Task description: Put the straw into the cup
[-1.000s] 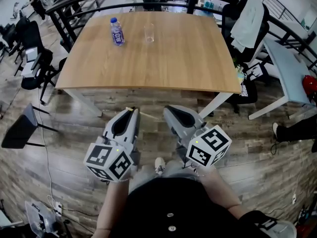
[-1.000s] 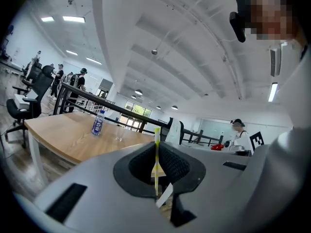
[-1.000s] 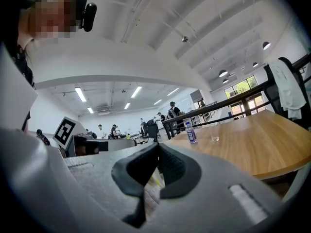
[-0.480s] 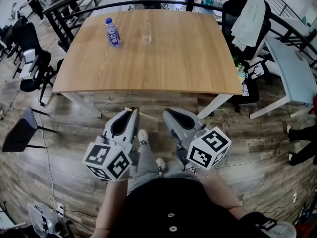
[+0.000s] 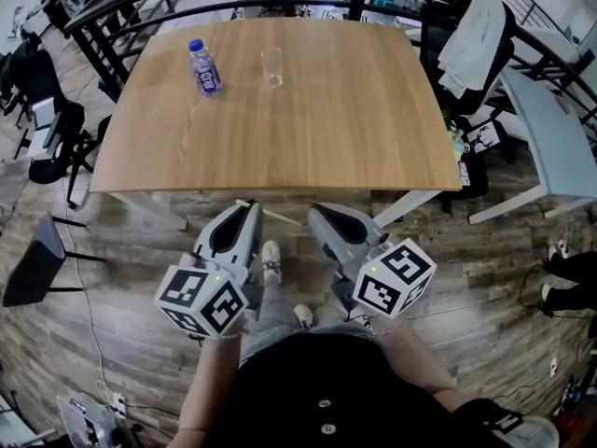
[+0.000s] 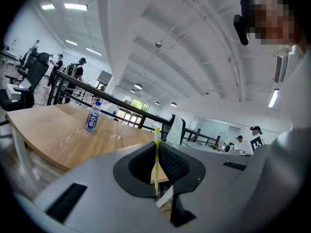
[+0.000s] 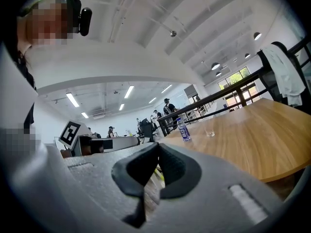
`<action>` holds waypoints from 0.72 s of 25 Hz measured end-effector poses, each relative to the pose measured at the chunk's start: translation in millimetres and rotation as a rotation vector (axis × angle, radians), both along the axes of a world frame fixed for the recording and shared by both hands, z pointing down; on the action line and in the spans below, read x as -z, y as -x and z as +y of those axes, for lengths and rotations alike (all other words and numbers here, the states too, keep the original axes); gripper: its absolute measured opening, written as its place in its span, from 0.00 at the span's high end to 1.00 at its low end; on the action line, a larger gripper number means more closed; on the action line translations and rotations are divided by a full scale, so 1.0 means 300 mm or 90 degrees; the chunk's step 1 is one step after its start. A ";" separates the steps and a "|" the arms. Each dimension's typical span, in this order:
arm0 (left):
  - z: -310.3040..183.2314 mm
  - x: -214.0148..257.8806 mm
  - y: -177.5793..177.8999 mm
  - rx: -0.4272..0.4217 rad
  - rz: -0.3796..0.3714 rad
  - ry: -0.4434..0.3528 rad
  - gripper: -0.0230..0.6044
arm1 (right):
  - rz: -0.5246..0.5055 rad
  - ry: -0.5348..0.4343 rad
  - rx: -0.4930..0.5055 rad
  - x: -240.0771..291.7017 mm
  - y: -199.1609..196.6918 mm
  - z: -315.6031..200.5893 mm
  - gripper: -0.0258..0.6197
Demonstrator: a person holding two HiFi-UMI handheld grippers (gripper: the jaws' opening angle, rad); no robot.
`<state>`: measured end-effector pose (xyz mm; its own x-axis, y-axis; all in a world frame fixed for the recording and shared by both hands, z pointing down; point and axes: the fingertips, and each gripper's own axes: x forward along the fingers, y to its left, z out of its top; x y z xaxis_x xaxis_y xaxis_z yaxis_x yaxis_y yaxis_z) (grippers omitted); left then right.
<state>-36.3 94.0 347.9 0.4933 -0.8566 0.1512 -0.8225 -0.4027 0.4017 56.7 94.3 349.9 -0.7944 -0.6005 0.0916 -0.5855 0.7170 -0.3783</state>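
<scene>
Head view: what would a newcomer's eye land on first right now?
The two marker-cubed grippers low in the frame stand out first. The left gripper has a yellow-striped straw pinched between its fingers, and the right gripper is shut on nothing. Beyond them, the big wooden table carries a clear cup and a water bottle side by side near its far edge.

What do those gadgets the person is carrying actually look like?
They are two matching handheld tools of light grey plastic. The left gripper and right gripper each taper to two jaws lined with black ribbed pads. Each carries a white cube printed with black square markers. The person wears a black top.
</scene>
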 end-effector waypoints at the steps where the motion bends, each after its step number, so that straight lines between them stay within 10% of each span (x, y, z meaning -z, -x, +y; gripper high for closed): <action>1: -0.032 -0.001 0.015 -0.001 0.002 0.000 0.91 | 0.002 0.000 -0.002 -0.002 0.012 -0.030 0.96; 18: -0.652 0.077 0.262 -0.033 0.048 -0.033 0.91 | 0.015 -0.026 -0.059 0.055 0.228 -0.621 0.96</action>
